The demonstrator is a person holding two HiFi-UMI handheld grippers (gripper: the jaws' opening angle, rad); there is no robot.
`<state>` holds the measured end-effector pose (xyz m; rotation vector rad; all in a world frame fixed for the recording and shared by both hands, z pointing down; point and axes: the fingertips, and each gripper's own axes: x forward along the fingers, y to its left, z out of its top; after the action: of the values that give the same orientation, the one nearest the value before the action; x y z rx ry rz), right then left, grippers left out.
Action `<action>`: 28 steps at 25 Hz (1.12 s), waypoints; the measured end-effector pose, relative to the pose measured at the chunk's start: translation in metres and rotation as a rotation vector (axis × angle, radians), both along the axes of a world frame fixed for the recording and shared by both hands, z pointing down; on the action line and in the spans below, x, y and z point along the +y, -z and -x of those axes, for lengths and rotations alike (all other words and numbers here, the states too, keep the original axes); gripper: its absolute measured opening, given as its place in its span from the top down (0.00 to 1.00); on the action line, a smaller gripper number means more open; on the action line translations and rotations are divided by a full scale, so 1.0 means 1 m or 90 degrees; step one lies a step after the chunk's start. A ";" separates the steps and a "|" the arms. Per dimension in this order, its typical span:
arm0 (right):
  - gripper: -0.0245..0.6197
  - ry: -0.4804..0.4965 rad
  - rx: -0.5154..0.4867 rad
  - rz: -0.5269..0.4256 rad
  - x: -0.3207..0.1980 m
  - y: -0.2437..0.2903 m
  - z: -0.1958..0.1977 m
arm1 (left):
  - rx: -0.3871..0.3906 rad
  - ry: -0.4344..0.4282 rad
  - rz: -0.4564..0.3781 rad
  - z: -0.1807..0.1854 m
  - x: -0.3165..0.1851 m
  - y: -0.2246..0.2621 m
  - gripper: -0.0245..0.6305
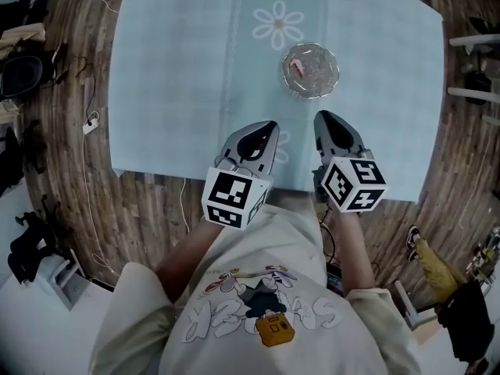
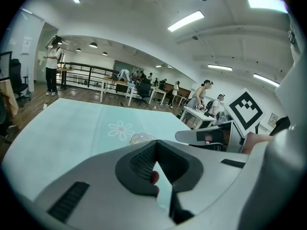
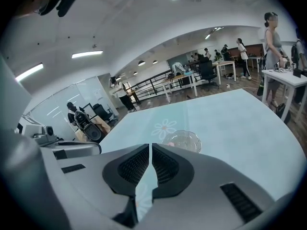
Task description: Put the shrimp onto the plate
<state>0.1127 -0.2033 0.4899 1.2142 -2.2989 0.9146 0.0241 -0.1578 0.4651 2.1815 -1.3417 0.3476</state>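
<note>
Shrimp (image 1: 298, 66): already in the plate (image 1: 332, 80), left of its middle, so the job looks done imo
Left gripper (image 1: 271, 125): fingers together, well short of the plate. There's a tiny reddish spot in the gap behind them, can't tell what it is
Right gripper (image 1: 321, 117): fingers pretty much together with nothing in them, also short of the plate, probably just keeping clear of it
</note>
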 end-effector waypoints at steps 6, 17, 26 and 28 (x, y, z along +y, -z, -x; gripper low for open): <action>0.90 0.036 -0.026 -0.026 0.040 0.030 0.001 | 0.027 0.057 -0.010 0.001 0.036 0.037 0.95; 0.90 0.063 -0.042 -0.059 0.103 0.056 -0.015 | 0.008 0.053 -0.037 -0.002 0.101 0.071 0.95; 0.90 0.021 -0.027 -0.075 0.137 0.084 -0.005 | 0.027 0.001 -0.023 0.008 0.135 0.077 0.95; 0.90 0.005 -0.033 -0.068 0.144 0.088 -0.004 | 0.032 -0.014 -0.025 0.008 0.143 0.082 0.95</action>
<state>0.1170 -0.0590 0.4018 1.2370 -2.4187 0.8399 0.0158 -0.0147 0.3830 2.2240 -1.3094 0.2749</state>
